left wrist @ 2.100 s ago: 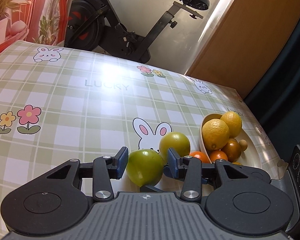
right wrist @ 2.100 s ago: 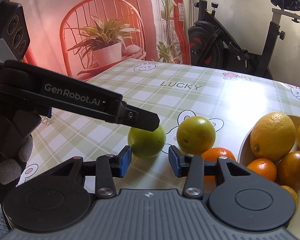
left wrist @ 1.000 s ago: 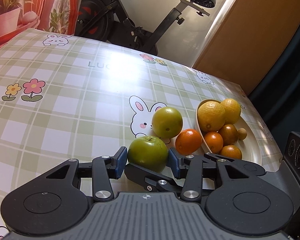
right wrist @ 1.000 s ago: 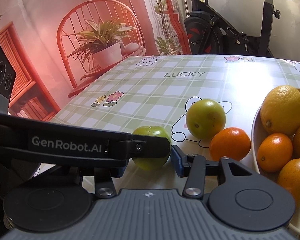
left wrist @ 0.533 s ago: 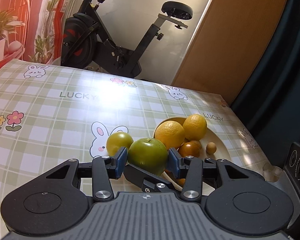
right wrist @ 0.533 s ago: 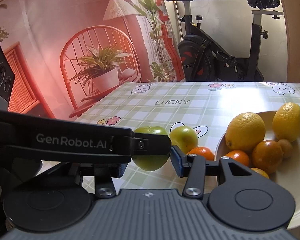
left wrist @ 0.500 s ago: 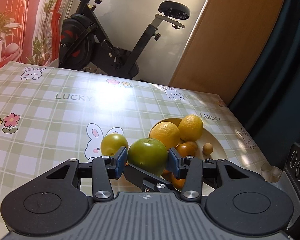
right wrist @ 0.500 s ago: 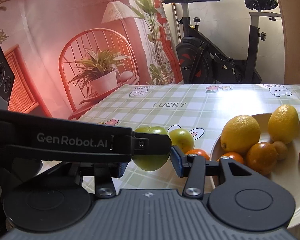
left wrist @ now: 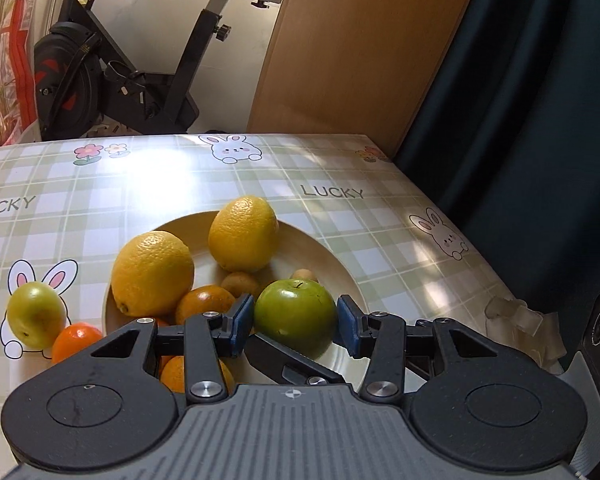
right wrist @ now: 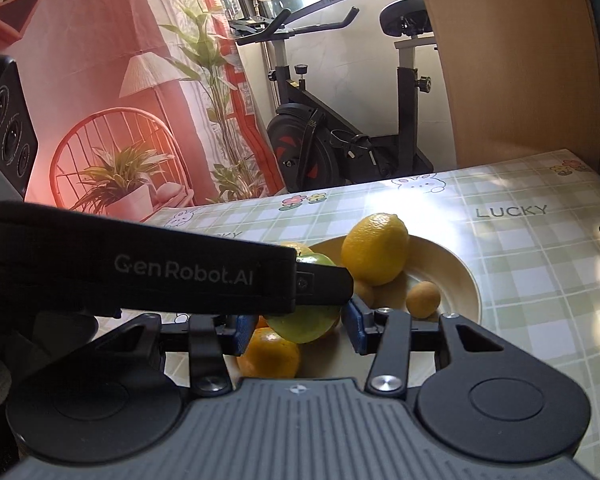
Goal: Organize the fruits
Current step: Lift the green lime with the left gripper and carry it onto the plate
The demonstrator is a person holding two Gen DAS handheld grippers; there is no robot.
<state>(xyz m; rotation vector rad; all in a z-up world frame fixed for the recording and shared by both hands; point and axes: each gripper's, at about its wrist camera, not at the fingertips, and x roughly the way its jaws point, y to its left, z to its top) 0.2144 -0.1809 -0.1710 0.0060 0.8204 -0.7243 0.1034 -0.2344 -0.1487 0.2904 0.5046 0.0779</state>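
**Item in hand:** glossy green apple, stem up, in the air above the near part of the plate. It is pinched twice. The left tool has its blue pads against the apple's two sides. The right tool clamps it crosswise, with one black finger passing under the fruit.

**Hazards, as judged:**
- The two grips are crossed on one smooth round fruit. If one tool lets go or pulls before the other, the apple could twist out and drop.
- A drop here would land on the piled citrus. It could knock a piece over the shallow rim or bruise the apple.
- The crossed fingers may snag each other when they separate.
- Little free room shows in the plate's near part, so a careless set-down could start fruit rolling.

**Loose on the green checked counter, left side:**
- a round yellow-green fruit
- a small orange mandarin just beside the plate

Both are probably yet to be gathered.

**Container:** shallow cream plate.

**Contents, left to right:**
- a large yellow lemon
- a dark orange mandarin, with another orange one nearer the camera
- a second yellow lemon further back
- a small brown fruit
- a tiny tan round fruit

**Far right, on the counter edge:** crumpled clear plastic.
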